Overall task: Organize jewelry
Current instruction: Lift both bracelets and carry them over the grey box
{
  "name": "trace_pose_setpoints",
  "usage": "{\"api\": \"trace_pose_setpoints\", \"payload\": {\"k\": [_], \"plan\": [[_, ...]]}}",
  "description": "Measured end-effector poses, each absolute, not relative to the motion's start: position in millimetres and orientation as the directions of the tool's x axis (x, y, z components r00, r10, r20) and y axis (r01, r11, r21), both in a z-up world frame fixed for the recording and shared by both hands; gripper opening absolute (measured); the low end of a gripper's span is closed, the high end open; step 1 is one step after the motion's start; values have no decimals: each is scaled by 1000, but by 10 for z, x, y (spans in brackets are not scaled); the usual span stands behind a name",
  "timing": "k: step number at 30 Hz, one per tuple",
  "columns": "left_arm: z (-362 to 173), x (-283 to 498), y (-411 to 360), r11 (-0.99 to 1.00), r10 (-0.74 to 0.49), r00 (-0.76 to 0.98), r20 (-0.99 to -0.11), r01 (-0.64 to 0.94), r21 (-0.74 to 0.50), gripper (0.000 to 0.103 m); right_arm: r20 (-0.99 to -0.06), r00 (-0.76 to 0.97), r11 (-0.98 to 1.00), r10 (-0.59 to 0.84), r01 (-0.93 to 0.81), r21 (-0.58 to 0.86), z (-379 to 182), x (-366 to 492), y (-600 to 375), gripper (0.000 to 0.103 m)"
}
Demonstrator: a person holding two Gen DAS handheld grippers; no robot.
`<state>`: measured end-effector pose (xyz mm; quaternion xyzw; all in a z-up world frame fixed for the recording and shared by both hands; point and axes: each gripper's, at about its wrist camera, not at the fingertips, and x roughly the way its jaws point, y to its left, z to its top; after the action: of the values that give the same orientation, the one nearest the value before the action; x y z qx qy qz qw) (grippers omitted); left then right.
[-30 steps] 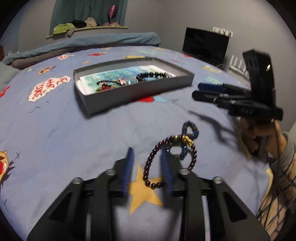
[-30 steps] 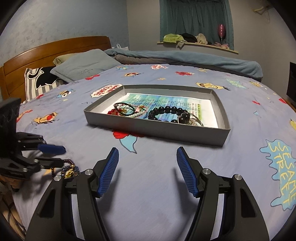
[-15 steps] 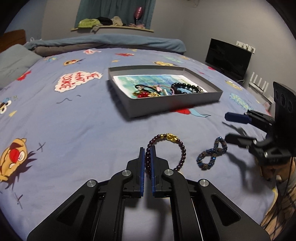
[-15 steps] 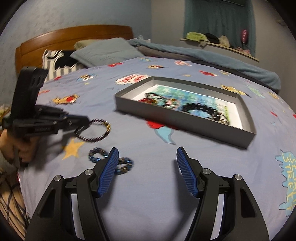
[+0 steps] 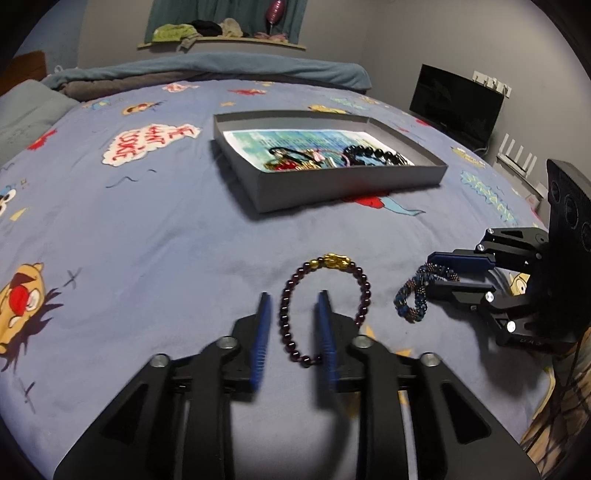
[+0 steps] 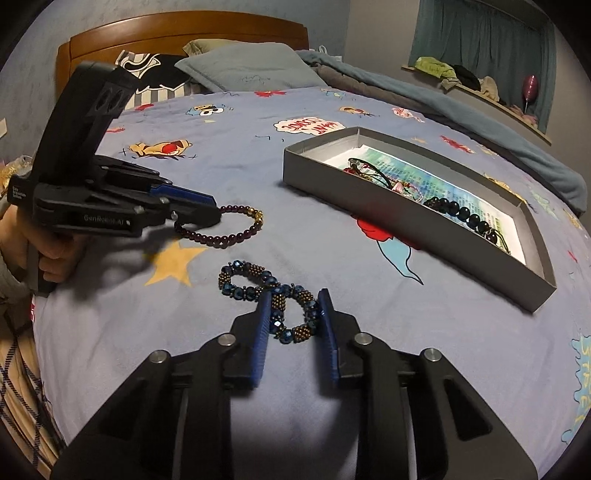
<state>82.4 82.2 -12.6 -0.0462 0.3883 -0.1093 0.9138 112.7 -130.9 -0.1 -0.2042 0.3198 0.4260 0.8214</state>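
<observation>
A dark purple bead bracelet (image 5: 360, 291) with a gold charm lies on the blue bedspread. My left gripper (image 5: 293, 301) is open, its fingers astride the bracelet's near left side; it also shows in the right wrist view (image 6: 201, 210). A blue and bronze beaded bracelet (image 6: 258, 284), twisted into a figure eight, lies near it. My right gripper (image 6: 293, 301) is open around that bracelet's right loop; it also shows in the left wrist view (image 5: 443, 271). A grey shallow box (image 5: 332, 184) further back holds several bracelets.
The bed has pillows (image 6: 251, 72) and a wooden headboard (image 6: 177, 29) at one end. A folded blue blanket (image 5: 207, 70) lies at the far side. A black monitor (image 5: 456, 103) stands by the wall.
My left gripper was shut on the purple bracelet and has opened. My right gripper has moved down onto the blue bracelet and narrowed around its loop.
</observation>
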Motion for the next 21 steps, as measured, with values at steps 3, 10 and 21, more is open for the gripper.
{"api": "trace_pose_setpoints", "payload": {"k": [3,10,21], "plan": [[-147,864,774,972,-233,668,-707,163,-166,41,-691,437,568,575,-822,-47,23,1158,-1347,14],[-157,899,720,972,-235,665,-709,169,-164,11,-634,488,634,601,-774,5,181,1296,-1533,13],[152,850,649,951,-305,744,-594,202,-234,6,-534,560,695,634,-715,76,441,1423,-1783,13]]}}
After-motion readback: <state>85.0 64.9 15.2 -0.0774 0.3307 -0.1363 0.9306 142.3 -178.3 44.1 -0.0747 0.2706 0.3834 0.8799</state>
